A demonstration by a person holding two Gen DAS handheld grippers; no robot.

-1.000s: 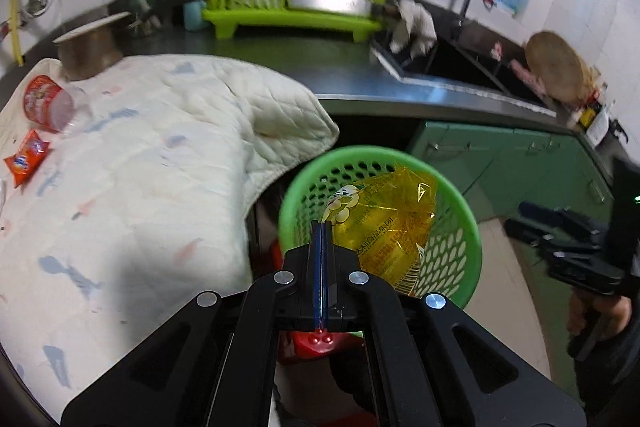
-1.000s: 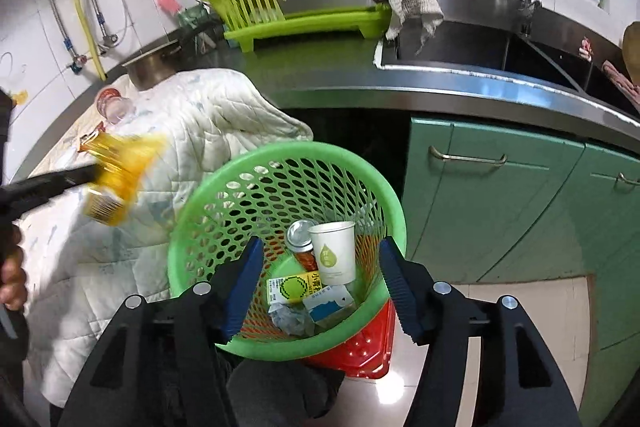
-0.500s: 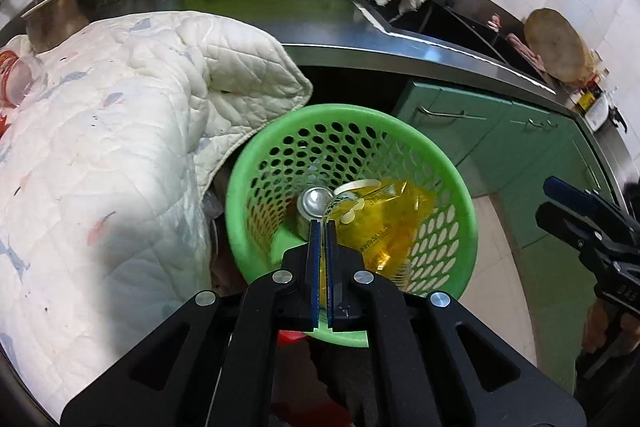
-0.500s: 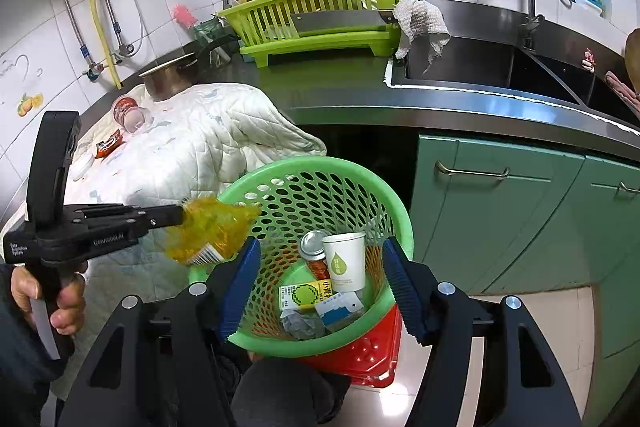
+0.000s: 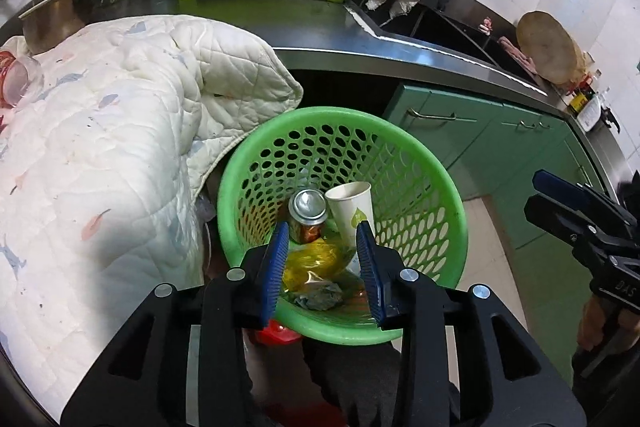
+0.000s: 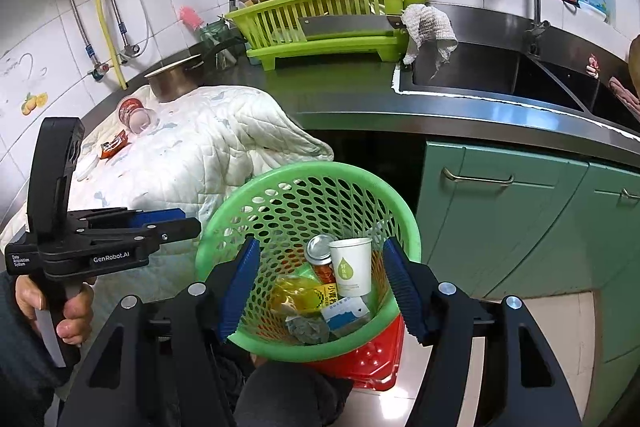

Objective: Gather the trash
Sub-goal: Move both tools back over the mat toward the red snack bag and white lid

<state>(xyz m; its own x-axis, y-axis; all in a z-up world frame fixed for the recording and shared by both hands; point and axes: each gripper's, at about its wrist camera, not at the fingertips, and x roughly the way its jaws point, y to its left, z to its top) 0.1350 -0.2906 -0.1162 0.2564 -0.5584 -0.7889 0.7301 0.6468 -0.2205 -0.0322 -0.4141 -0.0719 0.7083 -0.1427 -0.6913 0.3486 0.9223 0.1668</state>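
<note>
Now, left wrist view: the left gripper (image 5: pixel 322 267) hangs just over the near rim of the green basket (image 5: pixel 452 195), and its jaws have just been opening; half a second ago they were pinched on the yellow wrapper (image 5: pixel 310 261), which now lies loose in the basket bottom beside the can (image 5: pixel 307 213) and the paper cup (image 5: pixel 354 211), below the blue pads and touching neither. That reads as one piece of trash delivered (the drop looks complete, not a half-release). At the far left edge a clear plastic cup (image 5: pixel 16 83) on the white quilt (image 5: pixel 100 147) is cut off by the frame, and the small red packet seen a second ago is out of this view. The right gripper (image 5: pixel 576 211) shows only in part at the right edge. Right wrist view: the right gripper (image 6: pixel 322 291) has its fingers spread wide around nothing, framing the basket (image 6: pixel 404 223), much as a second ago. The wrapper (image 6: pixel 298 293) sits among a small box and crumpled scraps whose print is too small to read. The left gripper (image 6: pixel 176 223) is side-on here, so its gap cannot be judged. Plastic cup (image 6: pixel 134 115) and red packet (image 6: pixel 114 149) lie on the quilt (image 6: pixel 208 155), likely next to collect.
</note>
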